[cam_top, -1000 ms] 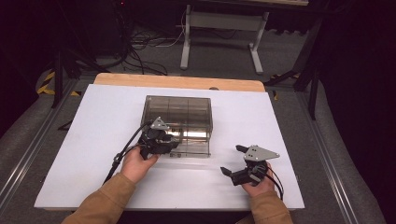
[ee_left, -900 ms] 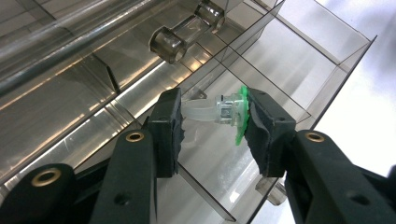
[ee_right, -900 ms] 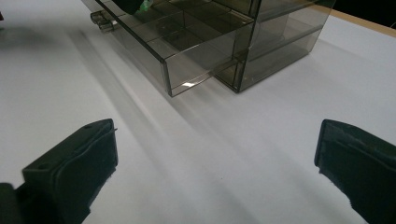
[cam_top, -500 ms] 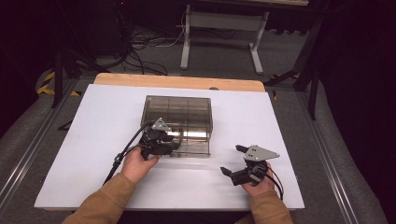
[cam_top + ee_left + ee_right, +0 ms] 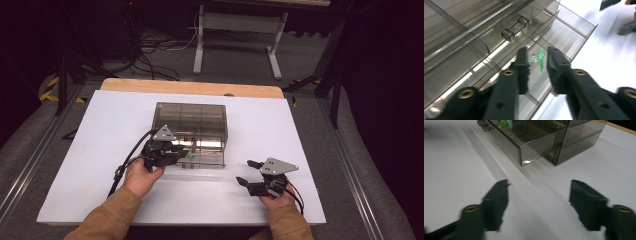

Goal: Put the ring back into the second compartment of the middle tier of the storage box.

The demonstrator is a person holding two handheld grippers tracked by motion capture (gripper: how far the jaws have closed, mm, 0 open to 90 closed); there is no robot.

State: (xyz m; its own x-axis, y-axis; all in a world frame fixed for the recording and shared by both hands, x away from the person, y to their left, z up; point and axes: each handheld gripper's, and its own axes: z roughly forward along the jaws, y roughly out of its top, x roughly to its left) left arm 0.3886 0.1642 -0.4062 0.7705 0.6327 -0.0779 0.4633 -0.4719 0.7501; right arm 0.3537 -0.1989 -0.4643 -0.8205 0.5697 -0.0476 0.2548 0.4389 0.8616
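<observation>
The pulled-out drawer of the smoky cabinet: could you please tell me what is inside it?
Inside the drawer a small green and clear part sits between the left gripper jaws, which have just been closing. The gripper covers the compartments beneath it.

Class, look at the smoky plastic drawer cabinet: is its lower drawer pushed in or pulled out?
Pulled out. The drawer juts forward past the cabinet front, its divided compartments open to view from above.
</observation>
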